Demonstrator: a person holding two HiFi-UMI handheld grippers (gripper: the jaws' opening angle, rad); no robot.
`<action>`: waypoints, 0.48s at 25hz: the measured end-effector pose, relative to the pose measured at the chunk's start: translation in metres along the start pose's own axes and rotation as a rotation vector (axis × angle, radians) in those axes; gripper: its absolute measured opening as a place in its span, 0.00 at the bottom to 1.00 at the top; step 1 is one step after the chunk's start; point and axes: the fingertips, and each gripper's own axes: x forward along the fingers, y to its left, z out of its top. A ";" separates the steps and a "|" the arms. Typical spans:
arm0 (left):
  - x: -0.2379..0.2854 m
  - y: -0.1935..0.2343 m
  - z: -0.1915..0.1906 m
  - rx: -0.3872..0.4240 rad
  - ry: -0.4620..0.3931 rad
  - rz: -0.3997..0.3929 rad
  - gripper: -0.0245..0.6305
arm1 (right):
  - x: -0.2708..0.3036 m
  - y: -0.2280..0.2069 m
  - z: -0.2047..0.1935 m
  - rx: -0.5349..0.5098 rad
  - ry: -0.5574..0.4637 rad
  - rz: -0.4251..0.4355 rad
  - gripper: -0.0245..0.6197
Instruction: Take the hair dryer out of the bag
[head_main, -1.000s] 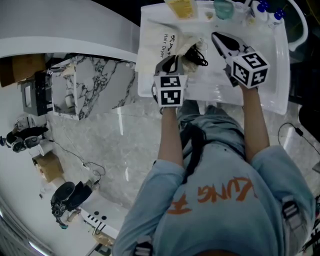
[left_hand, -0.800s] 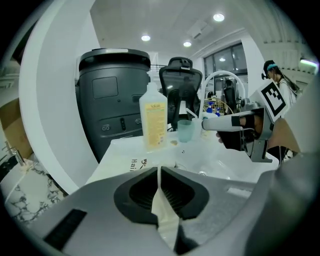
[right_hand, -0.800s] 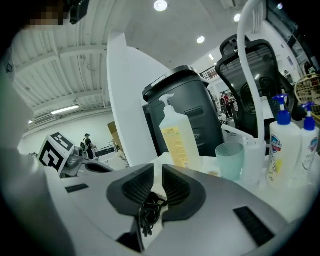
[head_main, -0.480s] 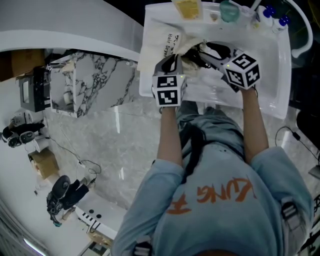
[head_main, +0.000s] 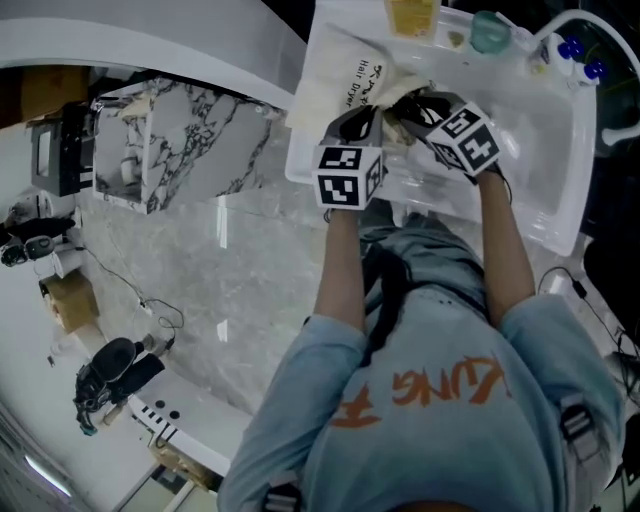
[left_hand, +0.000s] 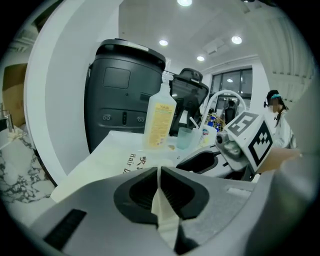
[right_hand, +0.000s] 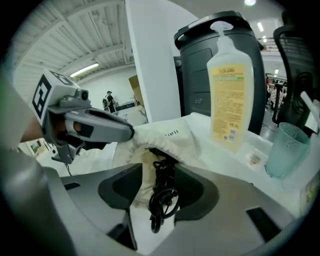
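Note:
A cream cloth bag (head_main: 345, 75) printed "Hair Dryer" lies on the white counter (head_main: 310, 165). My left gripper (head_main: 368, 118) is shut on the fabric at the bag's rim (left_hand: 161, 200) and holds the mouth up. A coiled black cord (right_hand: 161, 200) spills out of the bag mouth (right_hand: 150, 142). The hair dryer's body is hidden inside. My right gripper (right_hand: 161, 186) has just been opening and stands open, its jaws to either side of the cord without pressing it. In the head view the right gripper (head_main: 415, 108) sits at the bag mouth, close beside the left gripper.
A yellow-labelled pump bottle (right_hand: 231, 100) and a teal cup (right_hand: 285, 150) stand behind the bag. A white basin (head_main: 540, 130) lies to the right with a curved tap (head_main: 590, 25). A dark bin (left_hand: 122, 95) stands behind the counter, and a marble block (head_main: 170, 150) to its left.
The right gripper has come down and to the left to the bag mouth, and its jaws have opened around the cord. The left gripper has kept its hold on the bag.

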 end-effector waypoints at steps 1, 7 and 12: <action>0.000 0.000 0.000 -0.007 -0.004 -0.008 0.07 | 0.006 -0.002 -0.001 -0.020 0.027 -0.007 0.35; 0.000 0.006 -0.004 -0.050 -0.022 -0.043 0.07 | 0.032 -0.007 -0.015 -0.097 0.210 -0.009 0.39; -0.001 0.008 -0.004 -0.069 -0.027 -0.048 0.07 | 0.043 -0.016 -0.019 -0.143 0.296 -0.014 0.41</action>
